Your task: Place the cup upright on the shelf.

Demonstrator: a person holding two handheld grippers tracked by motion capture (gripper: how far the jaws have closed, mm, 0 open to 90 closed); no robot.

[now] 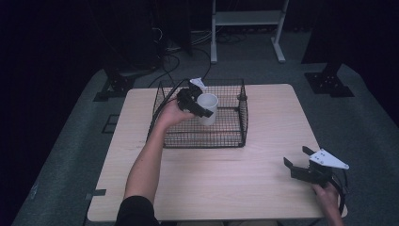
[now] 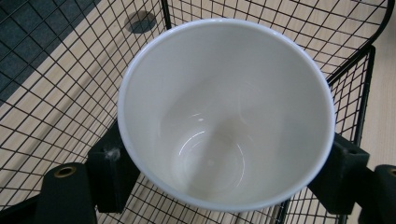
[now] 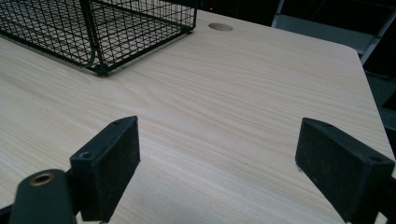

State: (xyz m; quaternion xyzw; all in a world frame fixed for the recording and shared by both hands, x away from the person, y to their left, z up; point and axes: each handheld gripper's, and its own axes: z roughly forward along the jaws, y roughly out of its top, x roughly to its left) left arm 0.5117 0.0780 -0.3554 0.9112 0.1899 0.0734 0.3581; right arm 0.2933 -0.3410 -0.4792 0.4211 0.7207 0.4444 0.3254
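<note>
Left tongs clamp the white mug over the wire basket; right tongs gape apart.

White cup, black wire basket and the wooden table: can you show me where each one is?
White ceramic cup (image 2: 224, 116): left gripper view, on its inner wall.
Black wire basket (image 1: 230, 134): high view, on its front mesh wall.
Light wooden table (image 3: 224, 93): right gripper view, on its bare top.

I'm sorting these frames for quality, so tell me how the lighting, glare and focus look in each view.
High view: dim, with a bluish cast, dark surroundings and soft detail on the black wire basket. Left gripper view: the white ceramic cup is bright and evenly lit, small glints at its bottom, mesh sharp. Right gripper view: the light wooden table shows crisp grain; the near jaws look slightly soft.
</note>
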